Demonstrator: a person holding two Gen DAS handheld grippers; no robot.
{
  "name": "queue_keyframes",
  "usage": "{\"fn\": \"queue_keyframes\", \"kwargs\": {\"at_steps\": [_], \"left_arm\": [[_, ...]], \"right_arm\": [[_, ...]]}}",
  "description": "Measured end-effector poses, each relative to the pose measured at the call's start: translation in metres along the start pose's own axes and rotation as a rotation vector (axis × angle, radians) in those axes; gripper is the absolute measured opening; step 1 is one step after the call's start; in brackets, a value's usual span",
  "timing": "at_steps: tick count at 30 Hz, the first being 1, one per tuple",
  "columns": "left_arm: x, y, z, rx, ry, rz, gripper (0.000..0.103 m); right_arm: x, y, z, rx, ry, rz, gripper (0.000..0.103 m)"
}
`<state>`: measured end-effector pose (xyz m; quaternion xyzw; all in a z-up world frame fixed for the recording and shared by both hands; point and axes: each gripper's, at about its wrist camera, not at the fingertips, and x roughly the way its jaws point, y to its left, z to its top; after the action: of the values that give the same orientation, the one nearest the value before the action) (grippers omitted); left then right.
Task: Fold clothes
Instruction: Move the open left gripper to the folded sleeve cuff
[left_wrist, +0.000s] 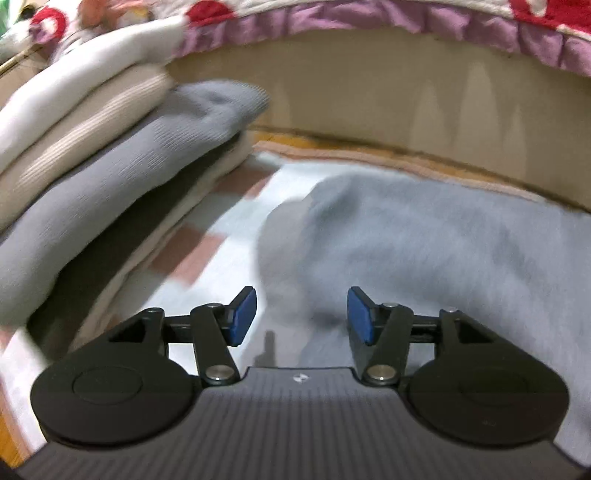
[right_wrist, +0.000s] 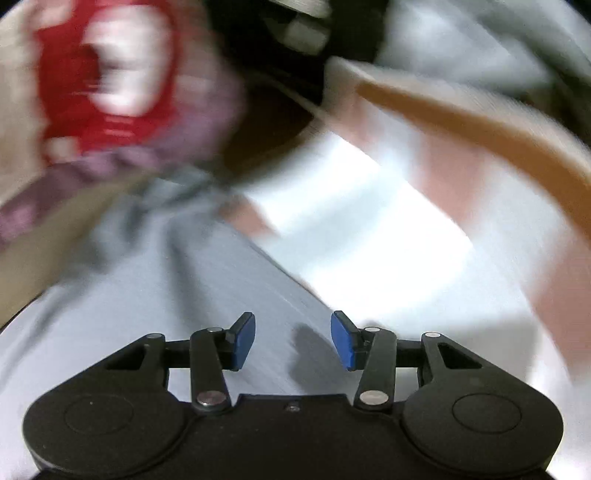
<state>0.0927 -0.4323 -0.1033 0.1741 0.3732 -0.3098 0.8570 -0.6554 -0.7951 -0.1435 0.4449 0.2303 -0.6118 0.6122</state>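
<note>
One stack of folded clothes (left_wrist: 92, 155), one loose grey garment (left_wrist: 424, 251), two grippers.

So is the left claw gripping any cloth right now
No, the left claw is open, its blue pads spread apart above the pale grey-blue garment with nothing between them.

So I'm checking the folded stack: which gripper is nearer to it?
Left. The left gripper is open just right of the folded stack; the right gripper views no stack.
</note>
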Motion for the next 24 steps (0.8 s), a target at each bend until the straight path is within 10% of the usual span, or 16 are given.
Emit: {"fn": "queue_keyframes", "kwargs": {"at_steps": [3, 7, 9, 10, 14, 20, 24], "left_arm": [[-0.013, 0.03, -0.019, -0.106, 0.054, -0.029, 0.054], [-0.024, 0.068, -0.047, -0.25, 0.089, -0.044, 0.054], [-0.03, 0.079, -0.058, -0.269, 0.095, -0.032, 0.054], [-0.033, 0.084, -0.063, -0.284, 0.1, -0.035, 0.054], [-0.044, 0.104, -0.083, -0.343, 0.12, -0.045, 0.054], [-0.059, 0.131, -0.11, -0.445, 0.147, -0.076, 0.054], [-0.062, 0.137, -0.117, -0.548, 0.145, -0.147, 0.054]], "right_arm": [[0.011, -0.026, -0.021, 0.156, 0.089, 0.07, 0.054], [0.018, -0.015, -0.028, 0.119, -0.015, 0.124, 0.061], [0.024, 0.007, -0.027, -0.063, -0.064, 0.127, 0.006], [0.021, 0.018, -0.028, -0.164, -0.119, 0.098, 0.003], [-0.012, 0.026, -0.027, -0.252, -0.335, -0.048, 0.002], [0.017, 0.054, -0.05, -0.483, -0.224, -0.35, 0.013], [-0.039, 0.088, -0.071, -0.361, -0.267, -0.217, 0.044]]}}
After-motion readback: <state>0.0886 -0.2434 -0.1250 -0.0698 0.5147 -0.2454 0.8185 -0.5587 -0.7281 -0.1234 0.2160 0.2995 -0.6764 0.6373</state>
